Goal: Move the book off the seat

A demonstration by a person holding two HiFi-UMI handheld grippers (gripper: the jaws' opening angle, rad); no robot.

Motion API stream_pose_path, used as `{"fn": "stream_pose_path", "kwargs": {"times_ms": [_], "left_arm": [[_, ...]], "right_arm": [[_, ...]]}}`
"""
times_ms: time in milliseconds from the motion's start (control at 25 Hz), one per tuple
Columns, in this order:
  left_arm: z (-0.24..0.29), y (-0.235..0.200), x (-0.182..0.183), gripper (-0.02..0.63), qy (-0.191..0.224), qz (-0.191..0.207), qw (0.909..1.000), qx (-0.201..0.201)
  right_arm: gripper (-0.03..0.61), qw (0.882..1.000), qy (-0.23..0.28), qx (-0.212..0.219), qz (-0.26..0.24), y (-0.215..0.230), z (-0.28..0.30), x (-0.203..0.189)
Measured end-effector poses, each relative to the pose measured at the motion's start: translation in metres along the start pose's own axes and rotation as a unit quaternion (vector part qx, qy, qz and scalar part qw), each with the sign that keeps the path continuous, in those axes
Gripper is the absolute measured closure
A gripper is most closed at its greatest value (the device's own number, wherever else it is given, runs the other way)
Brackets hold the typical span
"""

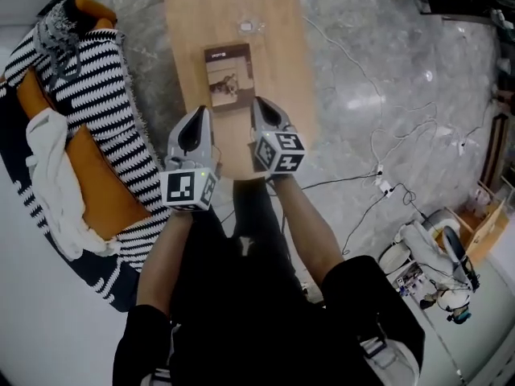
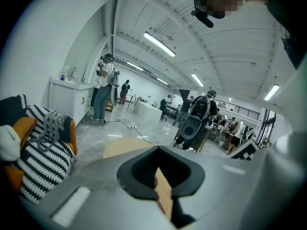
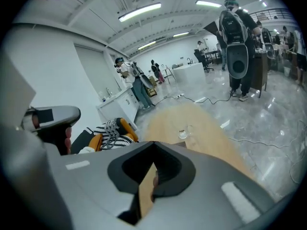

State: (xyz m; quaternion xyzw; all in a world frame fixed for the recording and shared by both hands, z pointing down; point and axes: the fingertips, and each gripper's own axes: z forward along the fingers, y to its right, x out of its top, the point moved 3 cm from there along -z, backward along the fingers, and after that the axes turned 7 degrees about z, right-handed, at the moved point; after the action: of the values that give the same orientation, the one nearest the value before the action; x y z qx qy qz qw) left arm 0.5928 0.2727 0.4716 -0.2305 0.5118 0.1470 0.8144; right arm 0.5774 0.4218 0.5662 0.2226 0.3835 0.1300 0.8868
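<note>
A: Jaws?
B: Left gripper [image 1: 200, 112] clenched, nothing in it. Right gripper [image 1: 259, 103] likewise, pressed together and empty.
A: Book?
B: Book [image 1: 228, 75] flat on the wooden table [image 1: 278, 22], just beyond both jaw tips, between them. Striped seat [image 1: 96, 103] lies outboard of the left jaws.

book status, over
Left gripper, right gripper both shut, empty. Book flat on wooden table, off the sofa. Small glass piece beyond it, nothing blocking.
</note>
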Motion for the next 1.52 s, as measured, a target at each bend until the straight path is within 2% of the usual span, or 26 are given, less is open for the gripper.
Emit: {"fn": "stream_pose_path", "kwargs": {"times_ms": [280, 480, 680, 800, 1040, 1520], "left_arm": [[-0.044, 0.023, 0.062, 0.607, 0.034, 0.006, 0.9994, -0.006], [-0.068, 0.039, 0.092, 0.607, 0.05, 0.024, 0.9983, -0.017], [-0.093, 0.053, 0.121, 0.607, 0.068, 0.024, 0.997, -0.026], [-0.108, 0.06, 0.137, 0.607, 0.083, 0.032, 0.9956, -0.031], [-0.128, 0.076, 0.173, 0.607, 0.124, 0.058, 0.9898, -0.04], [-0.143, 0.077, 0.187, 0.607, 0.146, 0.059, 0.9871, -0.025]], "right_arm": [[0.569, 0.999, 0.041, 0.015, -0.02, -0.043, -0.062, 0.046], [0.569, 0.997, 0.072, 0.02, -0.035, -0.067, -0.098, 0.069], [0.569, 0.992, 0.107, 0.031, -0.061, -0.094, -0.137, 0.099], [0.569, 0.986, 0.136, 0.042, -0.08, -0.111, -0.161, 0.111], [0.569, 0.966, 0.221, 0.058, -0.121, -0.144, -0.217, 0.141], [0.571, 0.963, 0.224, 0.069, -0.132, -0.153, -0.241, 0.139]]}}
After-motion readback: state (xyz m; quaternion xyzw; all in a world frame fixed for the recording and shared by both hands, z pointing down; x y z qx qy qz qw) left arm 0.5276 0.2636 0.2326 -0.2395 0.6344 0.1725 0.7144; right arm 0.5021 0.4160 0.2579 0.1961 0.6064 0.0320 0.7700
